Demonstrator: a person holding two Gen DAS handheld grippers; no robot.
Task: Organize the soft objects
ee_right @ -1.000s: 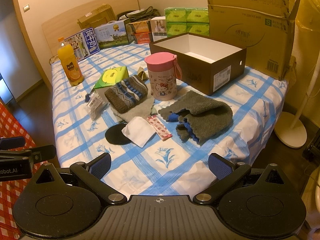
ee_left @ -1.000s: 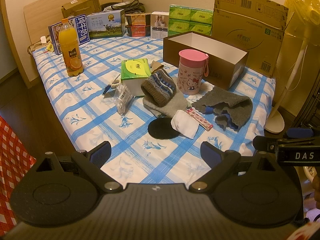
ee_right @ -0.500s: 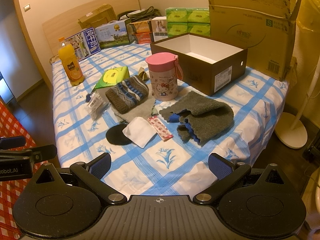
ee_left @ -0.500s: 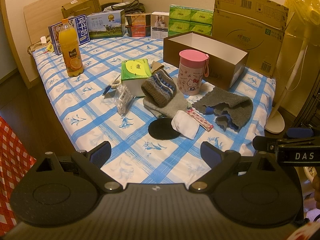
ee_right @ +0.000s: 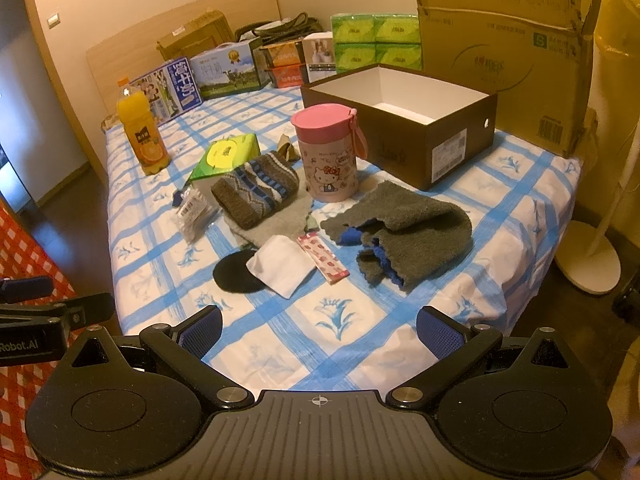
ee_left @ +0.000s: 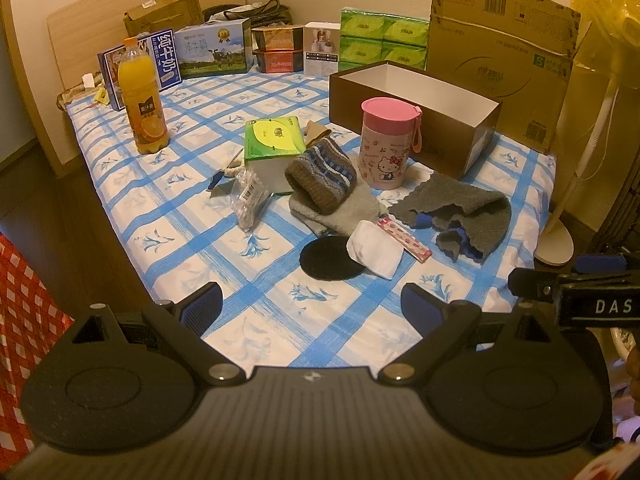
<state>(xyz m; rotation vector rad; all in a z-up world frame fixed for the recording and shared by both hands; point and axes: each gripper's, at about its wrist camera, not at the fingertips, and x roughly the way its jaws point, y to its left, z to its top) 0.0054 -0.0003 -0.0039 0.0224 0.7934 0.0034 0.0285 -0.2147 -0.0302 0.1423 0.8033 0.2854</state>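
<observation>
A striped knit hat (ee_left: 322,174) (ee_right: 256,188) lies on a light grey cloth (ee_left: 346,210) (ee_right: 280,218) mid-bed. A dark grey towel with blue lining (ee_left: 460,212) (ee_right: 408,226) lies to the right. A white folded cloth (ee_left: 374,248) (ee_right: 282,266) rests partly on a black round pad (ee_left: 328,258) (ee_right: 234,274). An open brown box (ee_left: 416,114) (ee_right: 400,120) stands behind. My left gripper (ee_left: 311,304) and right gripper (ee_right: 319,326) are open and empty, above the bed's near edge.
A pink Hello Kitty cup (ee_left: 386,144) (ee_right: 328,152), green tissue pack (ee_left: 274,144), orange juice bottle (ee_left: 142,98), plastic packet (ee_left: 250,200) and pink strip (ee_left: 404,236) share the bed. Cartons line the headboard. A fan base (ee_right: 588,260) stands on the floor at right.
The right wrist view has shifted slightly closer to the bed. The left view is nearly unchanged. Both grippers stay open.
</observation>
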